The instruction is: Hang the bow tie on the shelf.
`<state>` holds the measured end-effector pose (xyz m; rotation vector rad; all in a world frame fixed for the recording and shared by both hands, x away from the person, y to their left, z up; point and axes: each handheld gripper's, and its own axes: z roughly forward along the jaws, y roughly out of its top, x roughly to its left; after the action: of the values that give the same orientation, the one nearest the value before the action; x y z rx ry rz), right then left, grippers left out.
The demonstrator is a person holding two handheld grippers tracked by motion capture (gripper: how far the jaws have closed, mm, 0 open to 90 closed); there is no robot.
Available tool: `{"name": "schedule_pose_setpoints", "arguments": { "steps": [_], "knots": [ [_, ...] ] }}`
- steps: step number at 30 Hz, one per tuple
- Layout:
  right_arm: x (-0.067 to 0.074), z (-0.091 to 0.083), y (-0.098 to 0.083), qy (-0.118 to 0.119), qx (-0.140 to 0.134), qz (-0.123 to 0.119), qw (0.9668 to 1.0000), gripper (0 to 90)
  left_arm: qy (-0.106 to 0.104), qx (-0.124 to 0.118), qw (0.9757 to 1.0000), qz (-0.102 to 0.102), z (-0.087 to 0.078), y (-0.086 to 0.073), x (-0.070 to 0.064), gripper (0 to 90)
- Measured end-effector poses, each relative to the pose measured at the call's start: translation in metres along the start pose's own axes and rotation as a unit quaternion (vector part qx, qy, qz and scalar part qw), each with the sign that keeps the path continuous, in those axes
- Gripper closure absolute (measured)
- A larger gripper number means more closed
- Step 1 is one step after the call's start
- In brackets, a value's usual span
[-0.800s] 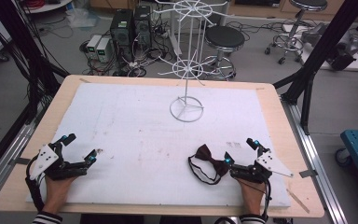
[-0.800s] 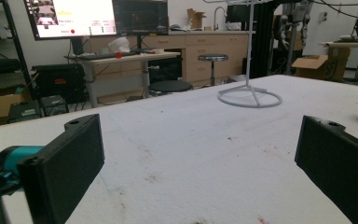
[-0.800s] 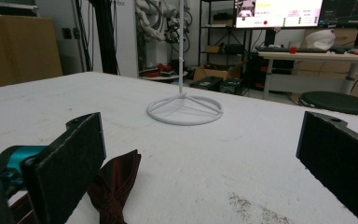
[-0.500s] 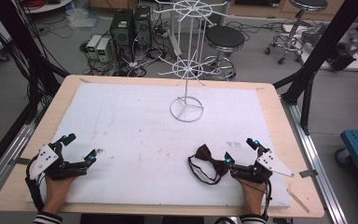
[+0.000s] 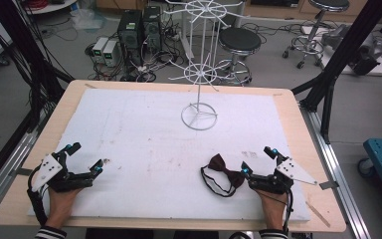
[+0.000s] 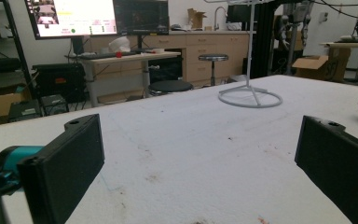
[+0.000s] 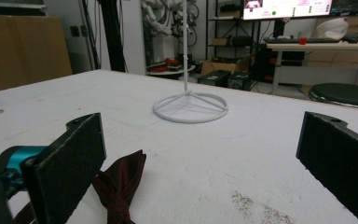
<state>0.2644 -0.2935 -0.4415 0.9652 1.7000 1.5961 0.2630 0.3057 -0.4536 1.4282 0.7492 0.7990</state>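
A dark red bow tie with a black strap lies flat on the white mat, just left of my right gripper. That gripper rests near the front right of the table, open, with nothing between its fingers. In the right gripper view the bow tie lies beside the left jaw, partly hidden by it. My left gripper rests open near the front left corner, with bare mat between its jaws. A white wire stand rises from its ring base toward the back middle of the mat; the ring base is ahead of both grippers.
The white mat covers most of the wooden table. Behind the table stand a black stool, computer towers and tangled cables. Black frame posts flank the table at right and left.
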Motion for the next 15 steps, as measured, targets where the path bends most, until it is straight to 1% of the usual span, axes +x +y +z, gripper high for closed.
{"name": "schedule_pose_setpoints", "arguments": {
  "steps": [1,4,6,8,9,10,11,13,15],
  "knots": [
    [0.0,0.0,0.002,0.0,0.002,-0.006,1.0,0.6,0.0,0.0,1.0,0.001,0.0,0.0,0.0,1.7],
    [0.001,-0.001,0.011,0.008,0.017,-0.005,0.9998,0.6,0.0,0.0,1.0,0.001,0.0,0.0,0.0,1.7],
    [0.001,-0.001,0.018,0.011,0.031,-0.013,0.9994,0.6,0.0,0.0,1.0,0.001,0.0,0.0,0.0,1.7],
    [0.001,0.0,0.025,0.02,0.051,-0.011,0.9984,0.6,0.0,0.0,1.0,0.001,0.0,0.0,0.0,1.7],
    [0.002,0.001,0.028,0.024,0.058,-0.017,0.9979,0.6,-0.001,-0.001,1.0,0.002,0.0,0.0,0.0,1.7],
    [0.002,0.001,0.028,0.024,0.058,-0.017,0.9979,0.6,0.0,-0.001,1.0,0.002,0.0,0.0,0.0,1.7],
    [0.003,0.003,0.034,0.037,0.076,-0.024,0.9961,0.6,0.0,-0.002,1.0,0.002,0.0,0.0,0.0,1.7],
    [0.003,0.005,0.038,0.046,0.088,-0.032,0.9946,0.6,0.0,-0.002,1.0,0.002,0.0,0.0,0.0,1.7],
    [0.005,0.007,0.042,0.055,0.104,-0.032,0.9925,0.6,-0.001,-0.002,1.0,0.002,0.0,0.0,0.0,1.7]
  ]
}}
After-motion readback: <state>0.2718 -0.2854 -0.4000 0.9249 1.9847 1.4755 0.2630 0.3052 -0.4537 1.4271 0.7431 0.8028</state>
